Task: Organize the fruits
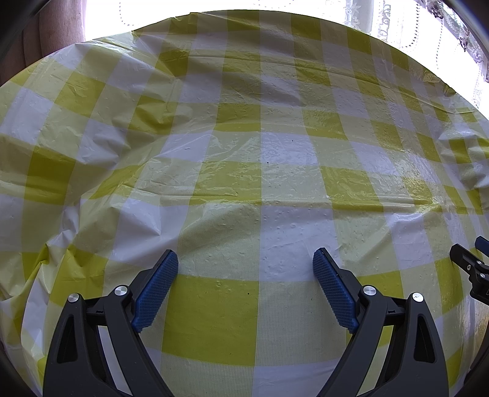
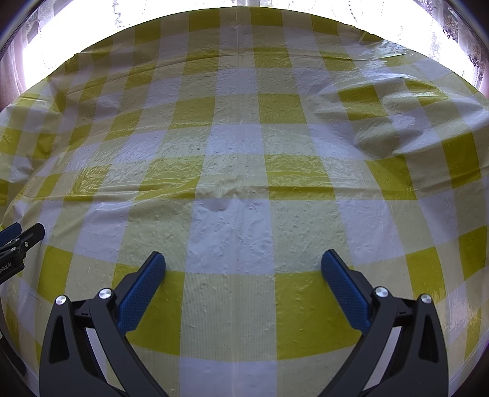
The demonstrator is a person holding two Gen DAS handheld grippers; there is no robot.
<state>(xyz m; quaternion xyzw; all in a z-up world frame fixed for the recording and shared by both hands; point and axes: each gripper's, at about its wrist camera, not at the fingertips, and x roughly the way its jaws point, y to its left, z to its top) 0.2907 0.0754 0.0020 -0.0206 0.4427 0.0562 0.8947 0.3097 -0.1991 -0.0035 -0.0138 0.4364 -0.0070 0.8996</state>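
Table covered by a wrinkled yellow-and-white checked tablecloth [image 1: 244,171]; a raised fold is noted toward the far right corner in the right wrist view. Lace curtains [image 1: 458,27] and bright window light are seen beyond the far edge.

Left gripper [image 1: 246,259]: jaws held wide apart, nothing between the blue ribbed pads [image 1: 156,290], poised above the cloth near the near edge. Right gripper [image 2: 243,261]: jaws likewise spread, nothing clasped. Each gripper is glimpsed at the side margin of the other's view, so they are set side by side.

Fruits: none can be located in either view.
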